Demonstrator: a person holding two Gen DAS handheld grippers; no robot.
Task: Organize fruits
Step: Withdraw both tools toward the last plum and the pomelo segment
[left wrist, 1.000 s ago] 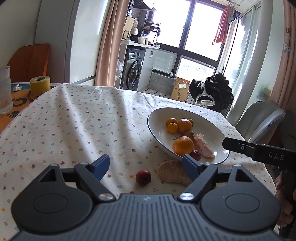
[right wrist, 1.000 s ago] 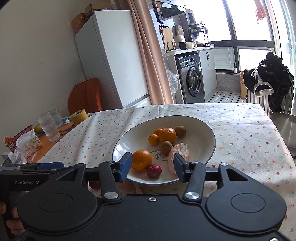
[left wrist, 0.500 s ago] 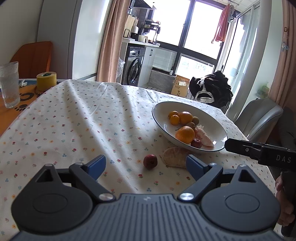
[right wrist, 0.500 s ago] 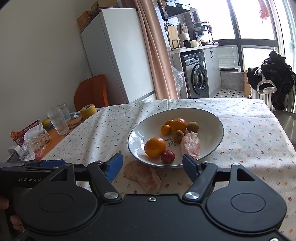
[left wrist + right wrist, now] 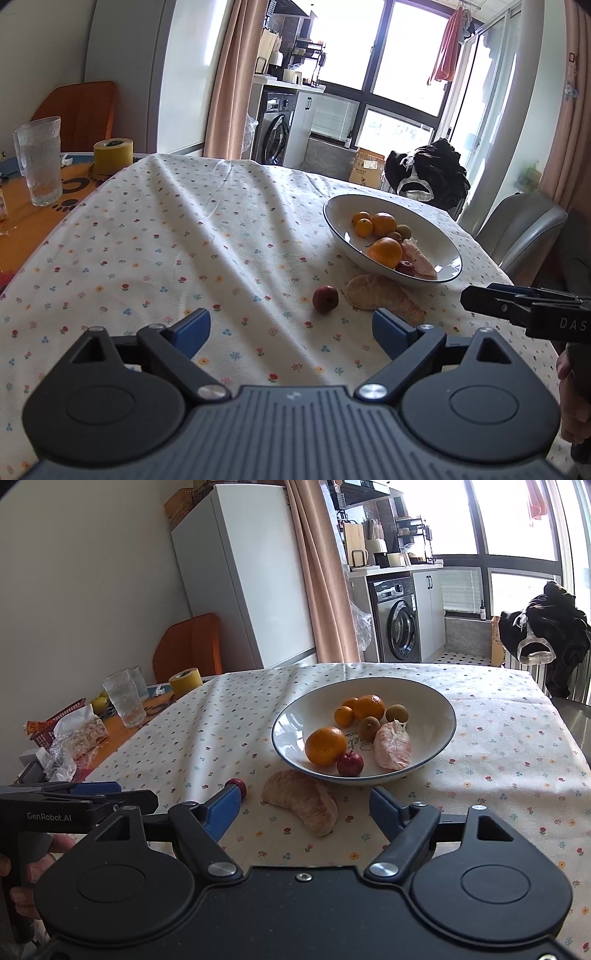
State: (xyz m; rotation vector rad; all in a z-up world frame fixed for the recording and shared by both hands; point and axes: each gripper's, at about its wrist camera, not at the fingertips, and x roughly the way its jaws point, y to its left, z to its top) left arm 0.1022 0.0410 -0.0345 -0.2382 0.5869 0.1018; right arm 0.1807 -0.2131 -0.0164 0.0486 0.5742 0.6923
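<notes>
While both grippers, left gripper (image 5: 291, 328) and right gripper (image 5: 304, 806), are held spread and empty, a peeled pomelo segment (image 5: 303, 806) and small red fruit (image 5: 325, 299) are seen beside the bowl (image 5: 439, 746).

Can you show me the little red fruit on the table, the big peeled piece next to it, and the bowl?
little red fruit (image 5: 325, 299), left wrist view, middle of its skin.
peeled piece (image 5: 303, 805), right wrist view, middle of its flesh.
bowl (image 5: 441, 716), right wrist view, bare inner wall.
</notes>
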